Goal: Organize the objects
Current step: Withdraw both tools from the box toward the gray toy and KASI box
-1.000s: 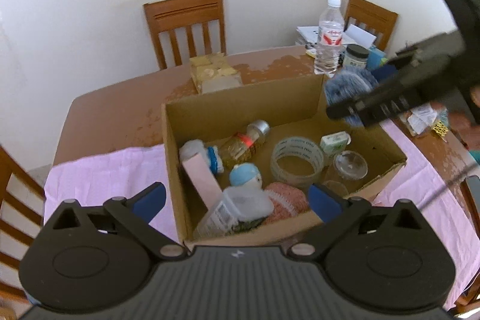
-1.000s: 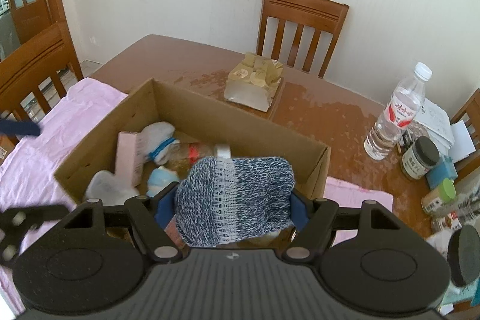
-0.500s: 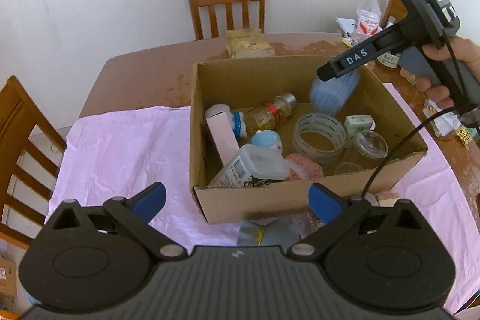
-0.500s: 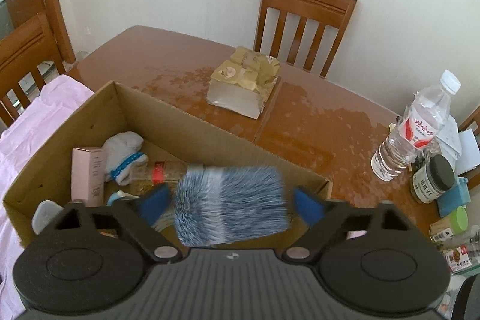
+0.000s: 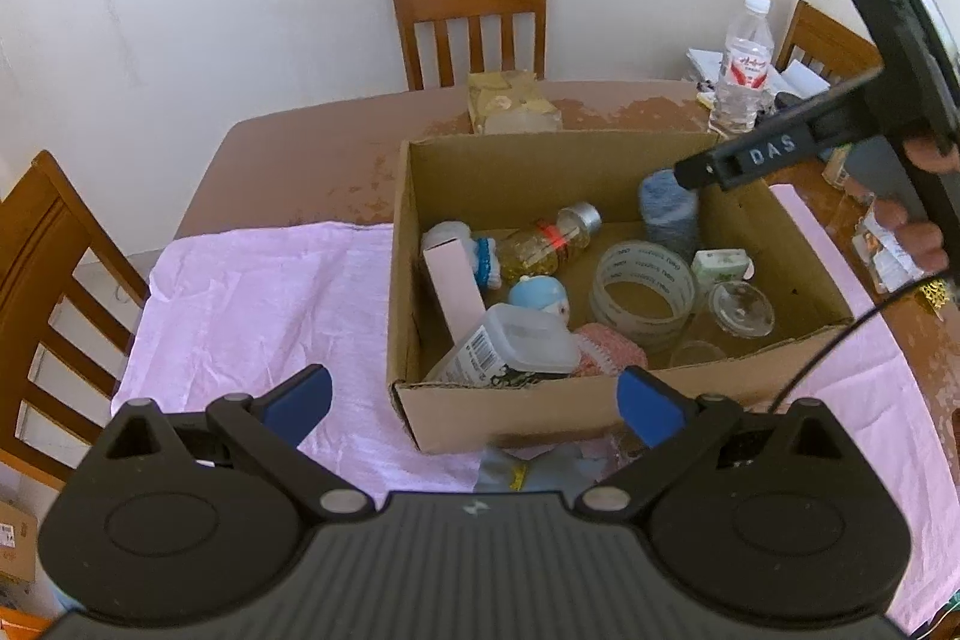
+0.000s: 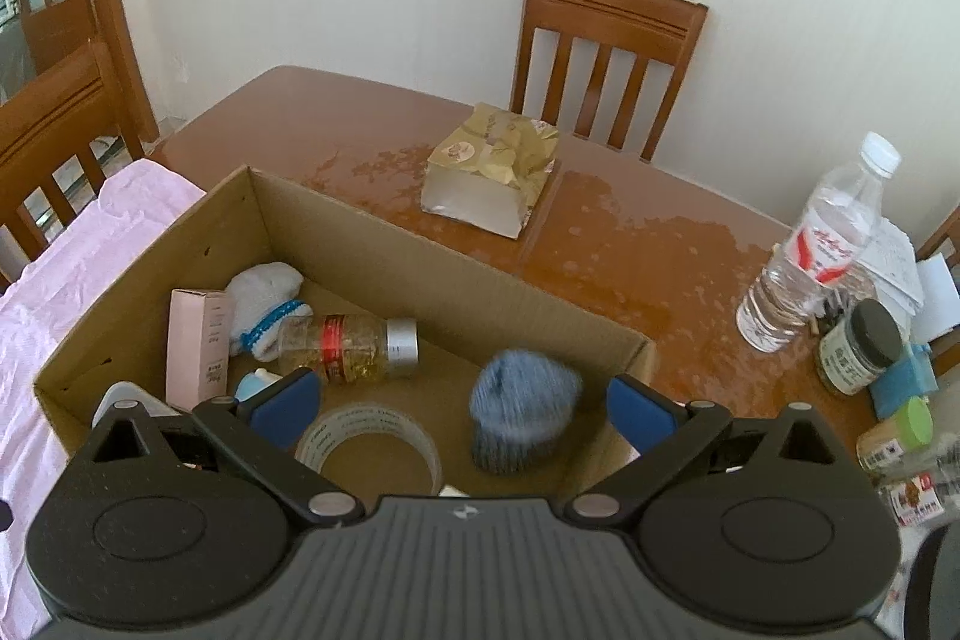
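Observation:
An open cardboard box (image 5: 540,418) (image 6: 420,268) stands on a pink cloth (image 5: 258,292). A blue knit piece (image 6: 525,415) (image 5: 669,217), blurred, sits loose in the box's far right corner. My right gripper (image 6: 461,403) hangs over that corner, open, its pads well clear of the knit. Its black finger (image 5: 708,169) reaches in from the right in the left wrist view, with a person's hand (image 5: 918,232) on the handle. My left gripper (image 5: 474,403) is open in front of the box's near wall, with nothing between its fingers.
The box also holds a tape roll (image 5: 642,289), a glitter bottle (image 6: 348,346), a pink carton (image 6: 198,346), a white sock (image 6: 264,304) and a plastic container (image 5: 510,346). Behind it sit a gold-wrapped package (image 6: 492,178), a water bottle (image 6: 810,256) and jars (image 6: 858,346). Chairs ring the table.
The right gripper opened and let go of the blue knit piece, which dropped into the box's far right corner. The left gripper's view pulled back from the box and swung leftward.

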Demonstrator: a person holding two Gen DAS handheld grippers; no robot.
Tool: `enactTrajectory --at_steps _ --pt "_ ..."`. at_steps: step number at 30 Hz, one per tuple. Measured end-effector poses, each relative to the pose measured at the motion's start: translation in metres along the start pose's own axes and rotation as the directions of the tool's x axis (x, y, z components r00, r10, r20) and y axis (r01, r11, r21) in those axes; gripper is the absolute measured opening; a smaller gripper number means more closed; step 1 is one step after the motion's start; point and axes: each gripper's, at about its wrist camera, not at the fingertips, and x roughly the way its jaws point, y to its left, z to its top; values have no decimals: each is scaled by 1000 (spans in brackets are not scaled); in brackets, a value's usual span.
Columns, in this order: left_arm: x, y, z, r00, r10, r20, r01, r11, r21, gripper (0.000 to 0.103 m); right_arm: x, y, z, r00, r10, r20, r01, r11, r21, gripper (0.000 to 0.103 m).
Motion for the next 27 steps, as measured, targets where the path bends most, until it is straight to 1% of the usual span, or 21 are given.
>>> enactTrajectory --at_steps 3,8,11,16,19,27 --pt "-3 -2 -2 1000 5 22 -5 1000 26 101 -13 0 -10 1000 -10 9 10 1000 16 103" --pt "0 -2 -12 1000 -11 10 10 998 57 101 -35 2 -29 999 -23 38 20 998 67 103" --pt "4 0 -21 999 -32 -6 32 997 72 101 -43 5 -44 999 -29 31 26 993 112 103" --pt "8 4 -37 997 -69 -26 71 991 115 101 -56 18 -71 996 -84 14 80 983 167 103" --pt "8 8 -45 996 -89 -26 92 985 144 101 -66 27 -87 996 -90 10 86 976 202 103" --pt "22 15 -61 987 -146 -64 154 977 147 101 -70 52 -129 989 -138 -49 146 951 271 103"
